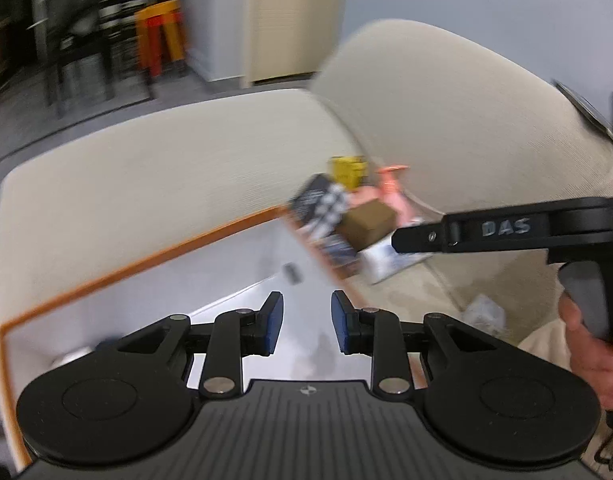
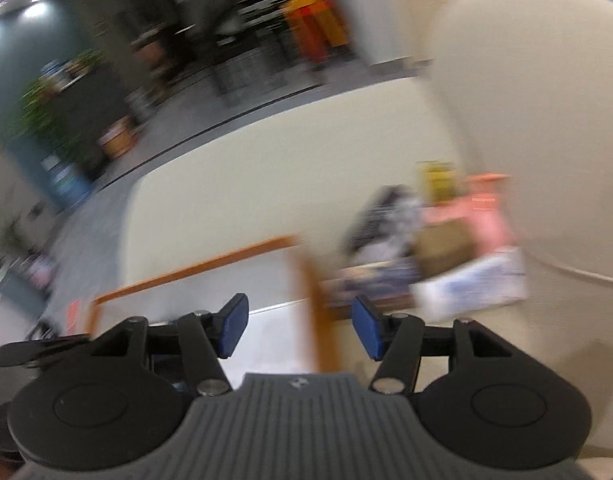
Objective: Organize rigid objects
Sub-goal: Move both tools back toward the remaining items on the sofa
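A pile of rigid items lies in the sofa corner: a dark printed box (image 1: 320,216), a brown box (image 1: 368,226), a yellow box (image 1: 348,172), a pink item (image 1: 392,190) and a white-blue flat pack (image 1: 386,262). The same pile shows blurred in the right wrist view (image 2: 438,248). A white bin with an orange rim (image 1: 146,258) sits left of the pile. My left gripper (image 1: 307,326) is open and empty above the bin. My right gripper (image 2: 300,330) is open and empty over the bin's rim (image 2: 306,312); it also shows in the left wrist view (image 1: 506,230), beside the pile.
The beige sofa back (image 1: 154,172) and a big cushion (image 1: 446,112) enclose the pile. A crumpled clear wrapper (image 1: 484,314) lies on the seat. Orange and red stools (image 1: 160,34) and dark furniture stand across the grey floor.
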Motion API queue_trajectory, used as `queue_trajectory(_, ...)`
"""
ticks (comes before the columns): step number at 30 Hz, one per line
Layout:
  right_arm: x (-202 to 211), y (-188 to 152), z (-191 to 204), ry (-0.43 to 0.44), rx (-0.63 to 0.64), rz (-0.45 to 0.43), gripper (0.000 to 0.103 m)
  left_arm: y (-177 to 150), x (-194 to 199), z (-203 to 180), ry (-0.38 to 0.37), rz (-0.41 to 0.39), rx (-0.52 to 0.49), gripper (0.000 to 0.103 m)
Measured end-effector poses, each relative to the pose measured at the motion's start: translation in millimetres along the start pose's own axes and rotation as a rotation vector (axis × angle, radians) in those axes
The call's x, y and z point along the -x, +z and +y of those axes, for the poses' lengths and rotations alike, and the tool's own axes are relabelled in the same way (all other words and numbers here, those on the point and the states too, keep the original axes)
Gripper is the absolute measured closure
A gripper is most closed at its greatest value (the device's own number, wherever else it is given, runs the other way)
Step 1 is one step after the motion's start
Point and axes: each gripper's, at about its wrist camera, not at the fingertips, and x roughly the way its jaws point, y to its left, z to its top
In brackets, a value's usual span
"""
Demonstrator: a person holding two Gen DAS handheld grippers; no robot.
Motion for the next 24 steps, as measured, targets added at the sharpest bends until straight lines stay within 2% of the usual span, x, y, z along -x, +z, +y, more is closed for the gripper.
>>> queue_trajectory(5, -15.2, -7.9, -75.5, -0.12, -0.222, 0.03, 0.045, 13.4, -41.6, -31.4, -0.039, 0.032, -0.122, 0.068)
queue_trajectory(9, -35.0, -14.2, -110.7, -0.134, -0.355, 0.049, 0.045, 27.5, -76.3, -47.4, -0.033, 0.093, -0.214, 0.063)
queue_trajectory(17, -84.2, -6.7, -136.9, -0.102, -0.538, 0.097, 0.045, 44.6, -131.4, -55.3, 0.023, 0.235, -0.426, 0.052)
queue_trajectory(20, -96.2, -7.7, -142.6, -0.103, -0.586, 0.102, 0.044, 47.2, -151.0, -58.1, 0.015, 0.287, -0.511, 0.049)
queue_trajectory(21, -99.8, -8.5, -144.8, -0.093, -0.603, 0.101, 0.036, 46.6, -155.1, -59.0, 0.01, 0.301, -0.533, 0.048)
queue_trajectory(24, -111.1, -5.6, -142.6, -0.098, -0.579, 0.087, 0.03, 45.8, -167.2, -59.9, 0.007, 0.331, -0.57, 0.048)
